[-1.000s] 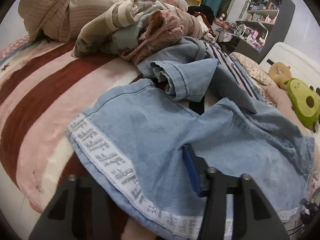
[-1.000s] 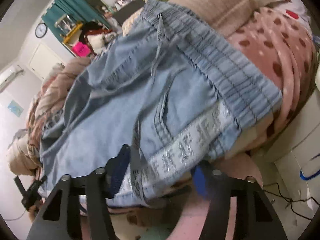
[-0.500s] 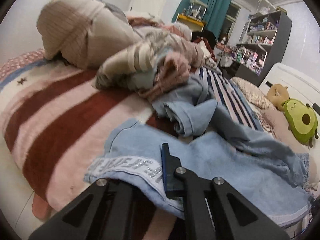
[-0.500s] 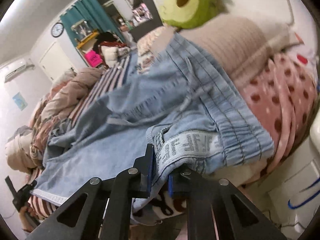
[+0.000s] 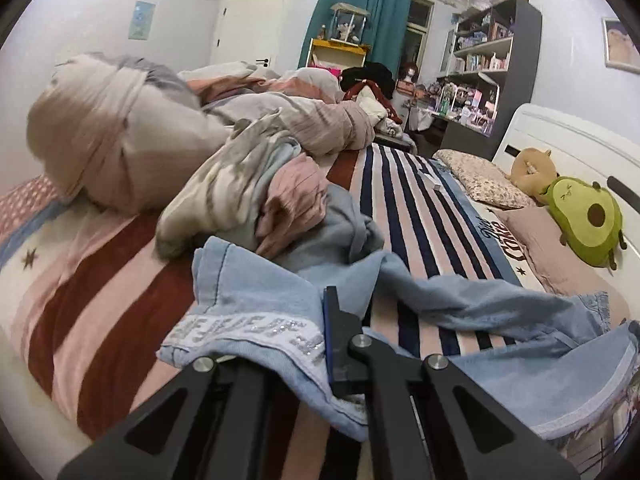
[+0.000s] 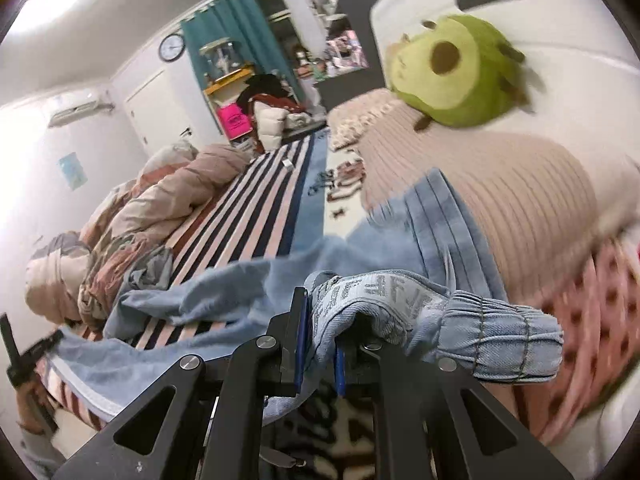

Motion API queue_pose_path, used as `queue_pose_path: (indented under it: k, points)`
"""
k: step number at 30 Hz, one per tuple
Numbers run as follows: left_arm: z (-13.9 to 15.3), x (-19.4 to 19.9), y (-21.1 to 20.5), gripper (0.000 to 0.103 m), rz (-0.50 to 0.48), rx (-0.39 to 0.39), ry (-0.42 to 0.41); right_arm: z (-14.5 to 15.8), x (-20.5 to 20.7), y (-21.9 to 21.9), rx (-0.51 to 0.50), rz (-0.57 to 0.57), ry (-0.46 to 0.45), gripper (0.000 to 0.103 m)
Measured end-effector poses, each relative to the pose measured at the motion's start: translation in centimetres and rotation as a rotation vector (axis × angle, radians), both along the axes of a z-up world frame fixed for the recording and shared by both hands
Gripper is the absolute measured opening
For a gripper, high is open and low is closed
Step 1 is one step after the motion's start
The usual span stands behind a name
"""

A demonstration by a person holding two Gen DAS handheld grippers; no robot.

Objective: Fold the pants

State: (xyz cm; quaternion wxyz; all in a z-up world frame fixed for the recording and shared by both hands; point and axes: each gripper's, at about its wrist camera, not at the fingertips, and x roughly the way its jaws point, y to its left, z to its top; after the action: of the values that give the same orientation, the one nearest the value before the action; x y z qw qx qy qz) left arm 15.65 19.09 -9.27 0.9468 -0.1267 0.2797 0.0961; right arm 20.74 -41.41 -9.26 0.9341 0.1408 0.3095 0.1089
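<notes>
Light blue denim pants (image 5: 472, 312) with a silver-lettered side stripe lie stretched across the striped bed. My left gripper (image 5: 316, 344) is shut on the hem end of a leg, lifted a little off the blanket. My right gripper (image 6: 320, 336) is shut on the pants (image 6: 384, 300) at the elastic waistband, beside the side stripe, and holds it up near the pillows. The cloth sags between the two grippers. The left gripper's left finger is hidden under the cloth.
A heap of crumpled clothes and bedding (image 5: 224, 152) lies on the far left of the bed. An avocado plush (image 5: 588, 216) and pillows (image 6: 500, 184) sit by the white headboard. The bed's near edge runs below both grippers.
Both grippers closed on the pants, the left on the leg hem and the right on the waistband, and have lifted those ends off the bed, so the cloth now hangs between them.
</notes>
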Motion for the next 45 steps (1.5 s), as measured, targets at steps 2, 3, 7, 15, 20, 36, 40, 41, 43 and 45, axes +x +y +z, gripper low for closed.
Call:
queue_pose_path:
  k: [2, 3, 7, 15, 20, 36, 40, 41, 43, 45]
  points:
    - [0.4, 2.0, 0.2, 0.002, -0.003, 0.005, 0.009, 0.4, 1.9, 0.2, -0.011, 0.021, 0.002, 0.005]
    - [0.6, 2.7, 0.2, 0.002, -0.003, 0.004, 0.010, 0.5, 2.9, 0.3, -0.025, 0.032, 0.002, 0.005]
    - [0.9, 7.2, 0.0, 0.002, -0.005, 0.026, 0.028, 0.6, 6.6, 0.3, -0.058, 0.041, 0.019, 0.005]
    - [-0.3, 15.7, -0.7, 0.003, 0.005, 0.108, 0.094, -0.3, 14.3, 0.6, -0.147, 0.072, 0.104, 0.005]
    - [-1.6, 19.9, -0.5, 0.005, 0.045, 0.142, 0.139, -1.4, 18.7, 0.5, -0.162, 0.071, 0.181, 0.012]
    - [2.9, 19.5, -1.5, 0.091, 0.003, 0.210, 0.081, 1.7, 16.3, -1.8, -0.300, 0.000, 0.131, 0.082]
    - [4.9, 18.9, -0.5, 0.102, 0.052, 0.258, 0.064, 3.5, 13.7, -3.2, -0.280, -0.031, 0.116, 0.087]
    - [5.2, 18.4, -0.5, 0.102, 0.050, 0.255, 0.061, 3.6, 12.7, -3.5, -0.272, -0.024, 0.129, 0.087]
    - [5.8, 16.6, -0.9, 0.102, 0.018, 0.239, 0.037, 3.4, 11.4, -3.8, -0.277, -0.031, 0.144, 0.088]
    - [5.7, 15.0, -1.5, 0.102, -0.007, 0.232, 0.043, 2.6, 9.6, -4.1, -0.266, -0.034, 0.166, 0.088]
